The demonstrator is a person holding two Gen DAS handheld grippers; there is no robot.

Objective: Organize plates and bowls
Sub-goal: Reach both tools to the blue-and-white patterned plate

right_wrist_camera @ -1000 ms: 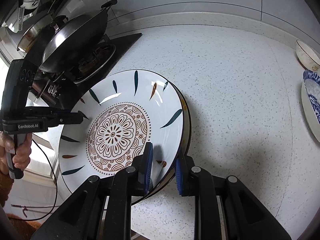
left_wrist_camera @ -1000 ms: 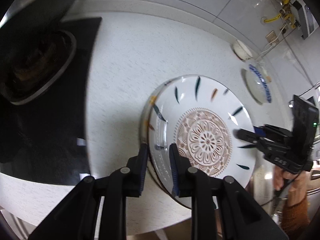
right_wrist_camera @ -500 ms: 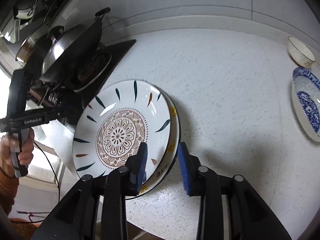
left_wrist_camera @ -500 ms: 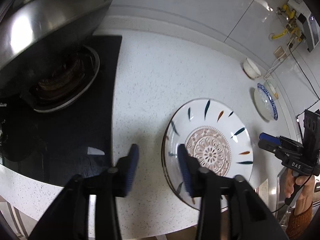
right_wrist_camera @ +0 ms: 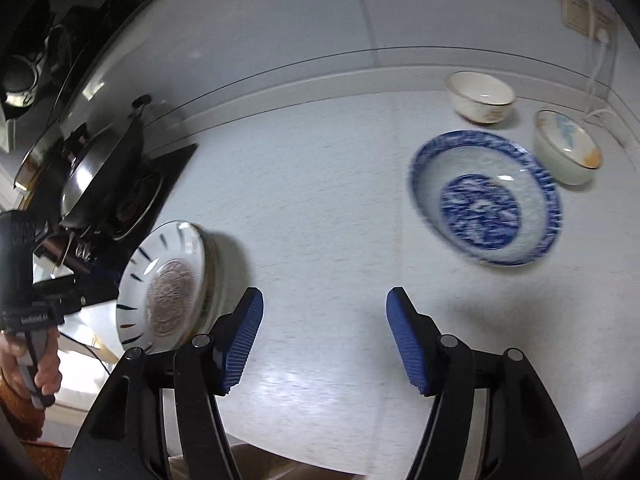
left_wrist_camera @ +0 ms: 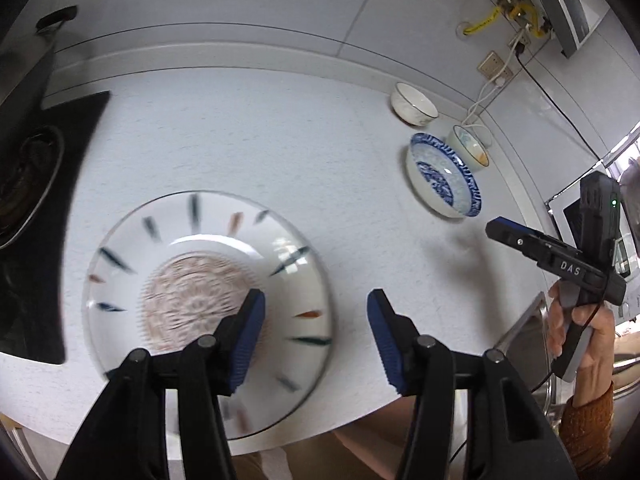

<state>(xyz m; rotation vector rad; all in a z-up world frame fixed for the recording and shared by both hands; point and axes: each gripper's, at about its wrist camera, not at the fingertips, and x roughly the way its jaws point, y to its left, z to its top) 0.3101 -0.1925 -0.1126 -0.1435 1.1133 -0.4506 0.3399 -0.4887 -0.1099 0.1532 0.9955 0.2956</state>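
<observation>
The patterned plate (left_wrist_camera: 208, 304) lies flat on the white counter near its front edge; in the right wrist view the patterned plate (right_wrist_camera: 168, 284) rests on a second plate. My left gripper (left_wrist_camera: 314, 308) hovers over its right rim, jaws opening, gripping nothing; from the right wrist the left gripper (right_wrist_camera: 92, 292) shows beside the plate. My right gripper (right_wrist_camera: 325, 304) hangs over bare counter, jaws opening and empty; the right gripper (left_wrist_camera: 496, 226) appears at the right. A blue-and-white bowl (right_wrist_camera: 484, 200) (left_wrist_camera: 442, 178) sits further right.
A white bowl (right_wrist_camera: 480, 96) and a small bowl with an orange stain (right_wrist_camera: 566, 146) stand by the back wall. A wok (right_wrist_camera: 104, 168) sits on the black stove at the left. A sink (left_wrist_camera: 524, 340) adjoins the counter's right end. A cable (left_wrist_camera: 480, 100) hangs from a wall socket.
Both grippers have let go of the patterned plate, opened, and drawn up and away to the right. The plate now lies free; the bowls have come into fuller view.
</observation>
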